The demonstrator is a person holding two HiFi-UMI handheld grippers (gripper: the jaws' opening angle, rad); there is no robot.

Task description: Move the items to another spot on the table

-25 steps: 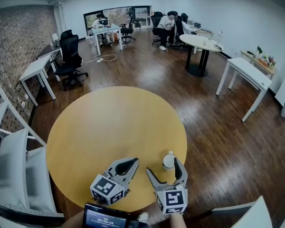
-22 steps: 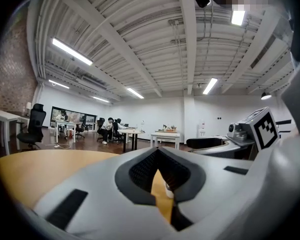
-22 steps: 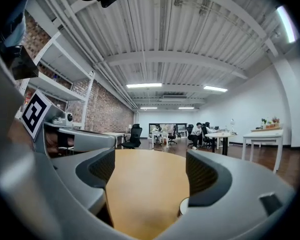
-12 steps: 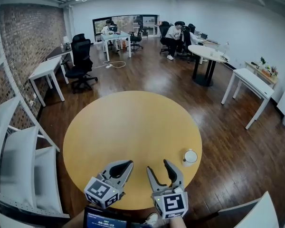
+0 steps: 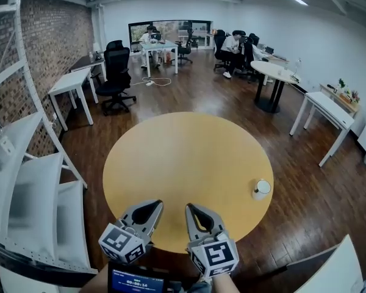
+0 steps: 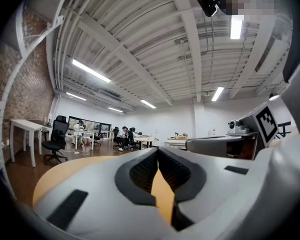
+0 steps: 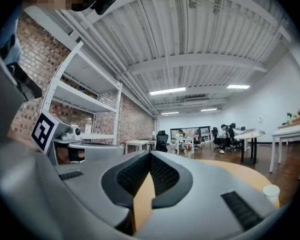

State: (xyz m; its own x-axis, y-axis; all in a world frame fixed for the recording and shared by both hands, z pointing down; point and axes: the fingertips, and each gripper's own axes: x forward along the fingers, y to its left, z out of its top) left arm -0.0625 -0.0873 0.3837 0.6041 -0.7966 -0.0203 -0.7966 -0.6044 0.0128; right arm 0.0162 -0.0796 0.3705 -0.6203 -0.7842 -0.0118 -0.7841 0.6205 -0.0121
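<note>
A small white paper cup (image 5: 261, 188) stands upright near the right edge of the round yellow table (image 5: 183, 157); it also shows low at the right of the right gripper view as the cup (image 7: 271, 192). My right gripper (image 5: 194, 211) hovers over the table's near edge, well left of the cup, shut and holding nothing. The left gripper (image 5: 147, 209) sits beside it, also shut and empty. In each gripper view the jaws meet at the tips: left gripper (image 6: 157, 151), right gripper (image 7: 150, 155).
White shelving (image 5: 24, 182) stands close on the left by a brick wall. Around the table is dark wood floor (image 5: 305, 212). Farther back are white desks (image 5: 70, 81), black office chairs (image 5: 117, 72), another round table (image 5: 274, 72) and seated people.
The right gripper, open around the cup a second ago, has drawn back to the left, leaving the cup standing, and its jaws have closed. The left gripper stayed shut.
</note>
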